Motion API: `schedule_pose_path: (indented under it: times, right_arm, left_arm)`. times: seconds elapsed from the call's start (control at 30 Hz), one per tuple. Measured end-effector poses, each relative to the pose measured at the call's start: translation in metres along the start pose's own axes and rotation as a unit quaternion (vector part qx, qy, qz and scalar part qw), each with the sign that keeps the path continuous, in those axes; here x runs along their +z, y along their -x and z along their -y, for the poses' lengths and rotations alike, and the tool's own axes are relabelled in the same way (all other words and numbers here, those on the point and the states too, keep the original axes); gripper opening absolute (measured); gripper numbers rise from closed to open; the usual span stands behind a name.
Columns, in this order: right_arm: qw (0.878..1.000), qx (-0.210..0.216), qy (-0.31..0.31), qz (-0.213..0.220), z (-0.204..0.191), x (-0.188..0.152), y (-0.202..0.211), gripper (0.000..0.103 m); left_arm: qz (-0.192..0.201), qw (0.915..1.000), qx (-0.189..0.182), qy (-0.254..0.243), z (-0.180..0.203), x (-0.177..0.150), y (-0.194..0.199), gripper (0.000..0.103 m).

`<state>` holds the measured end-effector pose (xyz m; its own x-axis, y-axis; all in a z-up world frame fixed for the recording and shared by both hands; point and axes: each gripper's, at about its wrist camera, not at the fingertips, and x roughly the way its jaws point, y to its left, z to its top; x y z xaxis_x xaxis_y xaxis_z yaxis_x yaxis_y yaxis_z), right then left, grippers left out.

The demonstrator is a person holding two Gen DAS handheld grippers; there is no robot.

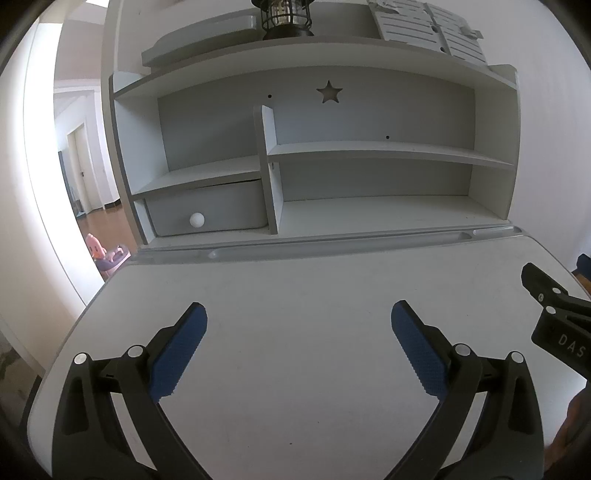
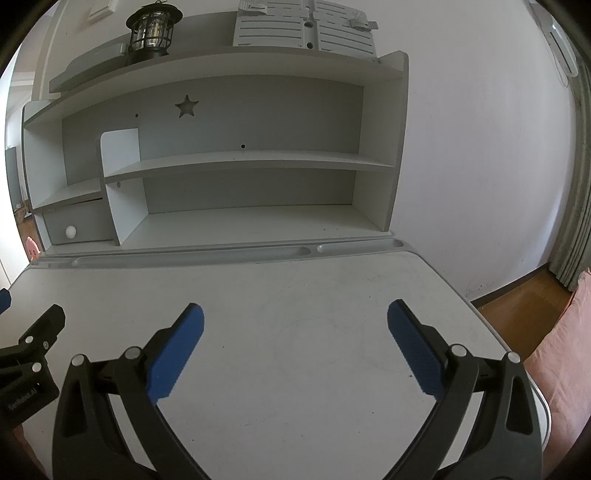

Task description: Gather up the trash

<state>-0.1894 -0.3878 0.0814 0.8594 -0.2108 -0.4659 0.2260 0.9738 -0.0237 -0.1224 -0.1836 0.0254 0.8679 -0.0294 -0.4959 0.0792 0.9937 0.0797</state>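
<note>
Left wrist view: no trash shows on the desk (image 1: 295, 295) or in either view; your left gripper (image 1: 298, 321) hangs over the bare white top, fingers spread wide and empty. Right wrist view: your right gripper (image 2: 295, 319) is likewise spread and empty, facing the shelf unit (image 2: 251, 158), whose top carries a lantern (image 2: 151, 31).
</note>
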Motion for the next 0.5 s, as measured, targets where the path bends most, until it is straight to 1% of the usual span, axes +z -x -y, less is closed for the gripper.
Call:
schedule_pose_path:
  times: [0.37, 0.5]
  right_arm:
    - [1.0, -0.002, -0.002, 0.0, -0.0003, 0.0007, 0.0, 0.096]
    - [1.0, -0.001, -0.003, 0.0, 0.0002, 0.0003, 0.0001, 0.096]
  left_arm:
    - [0.0, 1.0, -0.005, -0.001, -0.003, 0.0008, 0.0001, 0.097]
    - [0.001, 1.0, 0.0, -0.002, -0.0028, 0.0012, -0.0001, 0.097]
